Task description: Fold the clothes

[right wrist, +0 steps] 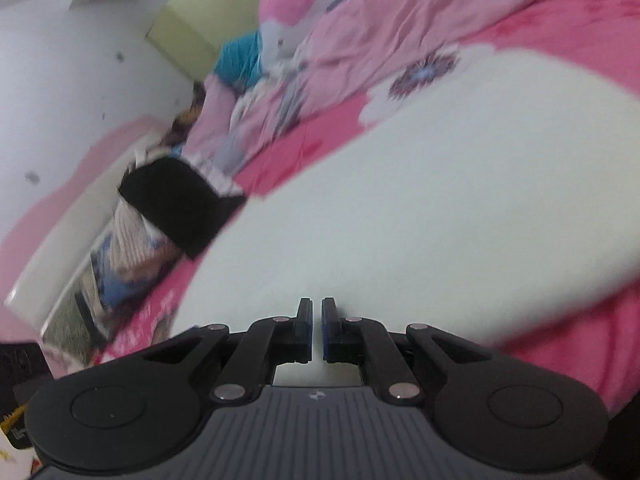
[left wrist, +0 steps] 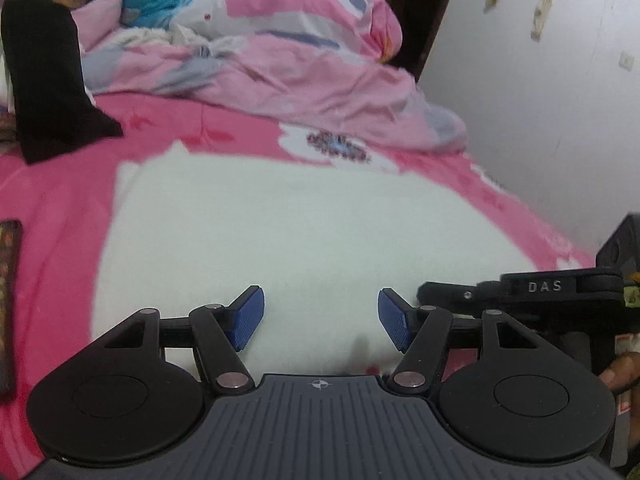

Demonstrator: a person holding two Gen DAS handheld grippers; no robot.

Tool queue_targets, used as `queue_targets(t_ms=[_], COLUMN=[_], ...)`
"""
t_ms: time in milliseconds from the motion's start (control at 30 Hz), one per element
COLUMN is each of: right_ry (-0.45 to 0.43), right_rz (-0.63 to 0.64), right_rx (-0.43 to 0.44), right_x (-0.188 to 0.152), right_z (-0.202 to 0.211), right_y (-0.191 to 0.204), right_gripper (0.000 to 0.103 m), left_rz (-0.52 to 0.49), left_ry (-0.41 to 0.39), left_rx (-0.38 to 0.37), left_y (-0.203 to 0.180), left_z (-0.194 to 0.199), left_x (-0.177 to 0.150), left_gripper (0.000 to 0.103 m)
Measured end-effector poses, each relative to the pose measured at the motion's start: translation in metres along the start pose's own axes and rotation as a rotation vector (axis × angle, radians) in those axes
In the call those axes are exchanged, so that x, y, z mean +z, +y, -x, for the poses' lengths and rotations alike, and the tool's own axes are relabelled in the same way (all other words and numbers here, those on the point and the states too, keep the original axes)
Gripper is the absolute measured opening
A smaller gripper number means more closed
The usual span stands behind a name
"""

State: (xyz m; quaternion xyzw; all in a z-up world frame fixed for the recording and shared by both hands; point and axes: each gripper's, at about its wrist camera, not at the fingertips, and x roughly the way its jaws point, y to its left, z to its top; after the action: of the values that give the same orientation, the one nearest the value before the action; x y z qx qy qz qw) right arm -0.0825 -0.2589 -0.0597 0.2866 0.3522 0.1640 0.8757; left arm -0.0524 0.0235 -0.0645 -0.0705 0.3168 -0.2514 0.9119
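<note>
My left gripper hovers over the white cloth with its blue pads spread apart and nothing between them. The cloth lies flat on the pink sheet, just below the rumpled pink quilt. My right gripper has its fingers pressed nearly together over the same cloth, pinching nothing I can see. In the left view its black side reads "DAS". A black garment hangs at the far left.

Crumpled pink quilt behind, white wall
</note>
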Motion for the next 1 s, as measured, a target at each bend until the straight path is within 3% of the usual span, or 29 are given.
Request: queue_targets(t_ms=[67, 233, 367, 533, 667, 867, 933, 1000], right_ry=[-0.014, -0.138, -0.223, -0.261, -0.23, -0.065, -0.016, -0.03], right_rz=[-0.03, -0.125, -0.218, -0.165, -0.082, 0.01, 0.016, 0.001], right_rx=[-0.005, -0.163, -0.236, -0.288, -0.223, -0.05, -0.058, -0.091], right_x=[0.002, 0.017, 0.021, 0.021, 0.019, 0.008, 0.004, 0.007], right_z=[0.009, 0.06, 0.093, 0.099, 0.082, 0.029, 0.019, 0.028], right_y=[-0.013, -0.061, -0.093, -0.078, -0.047, -0.006, -0.006, -0.016], right_gripper=[0.003, 0.003, 0.003, 0.004, 0.004, 0.004, 0.004, 0.003], left_rz=[0.021, 0.082, 0.129, 0.164, 0.187, 0.198, 0.185, 0.167], left_ry=[0.007, -0.013, -0.029, -0.054, -0.093, -0.124, -0.129, -0.131], left_rx=[0.006, 0.041, 0.045, 0.047, 0.036, 0.067, 0.07, 0.074], left_y=[0.008, 0.035, 0.052, 0.056, 0.06, 0.061, 0.059, 0.057], left_z=[0.001, 0.019, 0.033, 0.047, 0.062, 0.069, 0.068, 0.065], left_x=[-0.006, -0.012, -0.017, -0.019, -0.019, -0.01, -0.006, -0.002], left_gripper=[0.063, 0.062, 0.061, 0.061, 0.063, 0.063, 0.063, 0.063])
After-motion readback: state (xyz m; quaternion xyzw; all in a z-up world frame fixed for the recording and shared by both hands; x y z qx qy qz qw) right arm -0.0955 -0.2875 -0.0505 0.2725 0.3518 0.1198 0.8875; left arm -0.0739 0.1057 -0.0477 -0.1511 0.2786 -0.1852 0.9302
